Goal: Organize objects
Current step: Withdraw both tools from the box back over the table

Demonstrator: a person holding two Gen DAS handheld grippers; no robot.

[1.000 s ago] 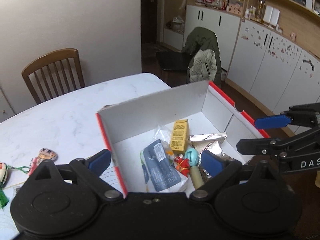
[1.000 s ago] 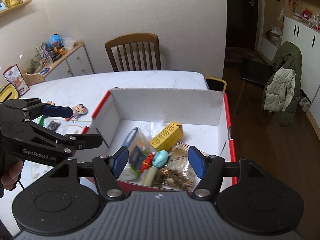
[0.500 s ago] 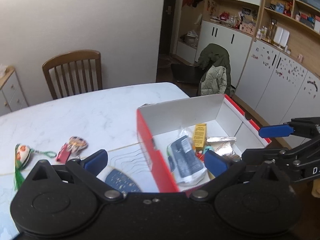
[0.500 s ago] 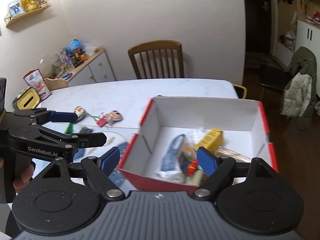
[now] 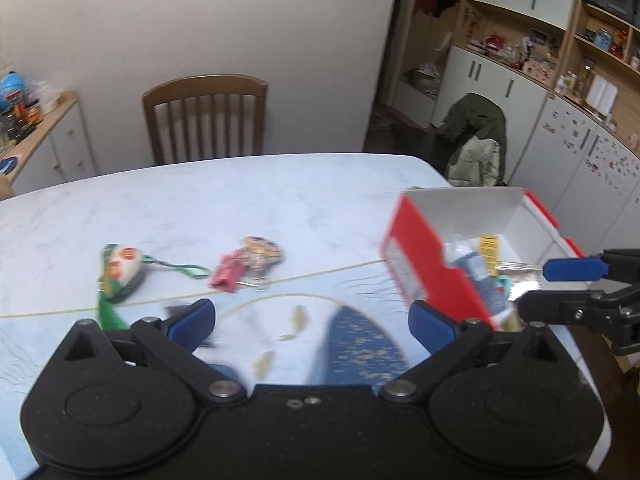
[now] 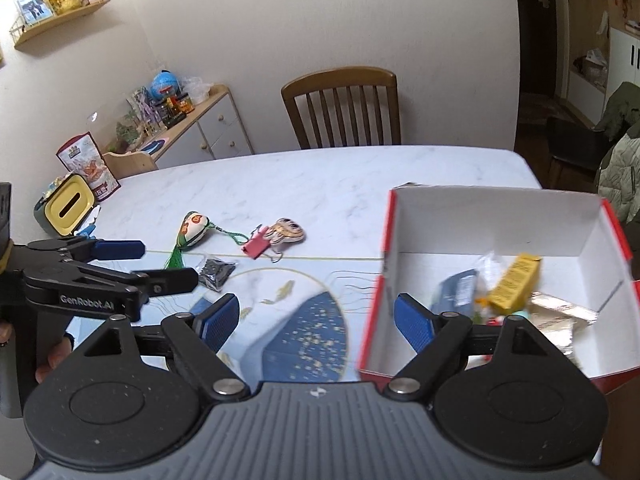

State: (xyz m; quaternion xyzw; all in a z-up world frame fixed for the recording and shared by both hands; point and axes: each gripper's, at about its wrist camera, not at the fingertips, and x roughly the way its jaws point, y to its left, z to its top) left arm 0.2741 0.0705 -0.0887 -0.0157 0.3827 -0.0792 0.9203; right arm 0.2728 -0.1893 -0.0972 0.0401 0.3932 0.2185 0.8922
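A red-and-white box point(image 6: 496, 224) point(image 5: 412, 252) stands at the table's right end, holding a yellow carton point(image 6: 516, 282), a blue pouch point(image 6: 456, 292) and silver foil packets point(image 6: 560, 308). Left of it on the table lie a green tasselled charm point(image 6: 191, 233) point(image 5: 119, 268), a round doll charm with a pink clip point(image 6: 276, 236) point(image 5: 248, 258) and a small black packet point(image 6: 216, 270). My left gripper point(image 5: 310, 322) is open and empty above the blue mat, near the charms. My right gripper point(image 6: 318, 318) is also open and empty, beside the box's left wall.
A blue patterned mat point(image 6: 308, 332) covers the table's near part. A wooden chair point(image 6: 344, 108) stands behind the table. A yellow-lidded container point(image 6: 66, 210) and a snack bag point(image 6: 86, 166) sit at the far left edge. A sideboard point(image 6: 192, 128) lines the wall. A hand point(image 6: 52, 356) holds the left gripper.
Both grippers have swung left, away from over the box toward the charms on the table. The box now sits at the right of both views. Both stay open and empty.
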